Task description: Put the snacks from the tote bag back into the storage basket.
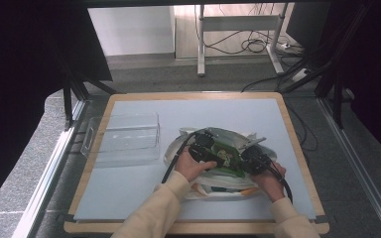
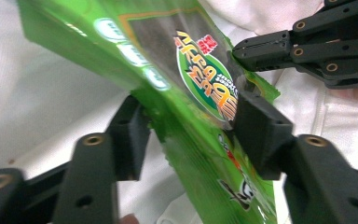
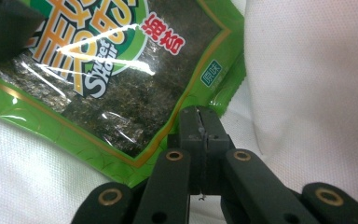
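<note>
Sitting on the pale grey board with a wooden rim [image 1: 129,198], a white cloth bag [image 1: 213,191] lies spread near the person's side, likely so its mouth faces up and can be reached into. Left of it, apart, a clear plastic rectangular bin [image 1: 124,139] waits empty, probably the drop-off spot. Over the bag, a green glossy seaweed snack packet [image 1: 226,157] is held between both tools, lifted at a tilt rather than lying flat, seemingly mid-way out of or into the bag; I cannot tell which.

Both forearms in cream sleeves come in low and angle inward, hands meeting above the bag, wrists bent down. The left hand [image 1: 193,166] wraps its tool from behind.

The left gripper [image 2: 191,133] straddles the packet [image 2: 200,84]: its jaws stand apart on either side of the film, the right pad touching the printed face, the left one just beside the back, so not pinching yet by my read. The right gripper [image 3: 200,123] has its jaws pressed together, pinching the packet's [image 3: 121,70] lower green edge seam; in the left gripper view it [image 2: 235,51] bites the packet's far edge. That pinch looks like what carries the weight while the left one gets a second hold.
</note>
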The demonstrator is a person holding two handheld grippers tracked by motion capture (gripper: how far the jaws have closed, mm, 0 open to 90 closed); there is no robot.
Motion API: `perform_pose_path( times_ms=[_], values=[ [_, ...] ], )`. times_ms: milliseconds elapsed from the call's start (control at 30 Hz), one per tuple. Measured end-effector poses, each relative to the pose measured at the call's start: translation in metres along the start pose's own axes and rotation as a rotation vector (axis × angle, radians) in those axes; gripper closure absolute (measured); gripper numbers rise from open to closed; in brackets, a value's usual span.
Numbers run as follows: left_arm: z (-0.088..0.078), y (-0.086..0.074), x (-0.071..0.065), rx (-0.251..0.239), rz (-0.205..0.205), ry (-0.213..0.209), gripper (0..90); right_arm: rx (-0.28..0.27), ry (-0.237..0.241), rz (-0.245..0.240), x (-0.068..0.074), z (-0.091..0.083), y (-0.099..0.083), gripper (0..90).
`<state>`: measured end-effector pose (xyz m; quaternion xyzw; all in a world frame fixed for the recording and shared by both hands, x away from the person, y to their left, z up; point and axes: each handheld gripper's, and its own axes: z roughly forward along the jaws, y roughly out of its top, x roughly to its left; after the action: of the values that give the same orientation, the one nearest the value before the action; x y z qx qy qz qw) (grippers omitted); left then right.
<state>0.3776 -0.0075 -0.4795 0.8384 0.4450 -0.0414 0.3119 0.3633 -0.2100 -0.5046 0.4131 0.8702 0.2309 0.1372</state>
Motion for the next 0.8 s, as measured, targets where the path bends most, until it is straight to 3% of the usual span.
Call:
perform_pose_path(
  times_ms=[267,467,800],
  values=[
    [-0.002,-0.003,0.005,0.0,-0.035,-0.039,63.6,-0.011,0.004,-0.002,-0.001,0.0,0.0,89.9],
    [-0.005,-0.009,0.007,-0.012,-0.06,-0.065,69.5,-0.004,-0.002,-0.006,-0.001,0.001,0.0,89.7],
    [-0.018,-0.016,0.013,-0.083,-0.088,-0.075,77.2,-0.015,0.037,-0.012,0.0,-0.006,0.001,84.1]
  ],
)
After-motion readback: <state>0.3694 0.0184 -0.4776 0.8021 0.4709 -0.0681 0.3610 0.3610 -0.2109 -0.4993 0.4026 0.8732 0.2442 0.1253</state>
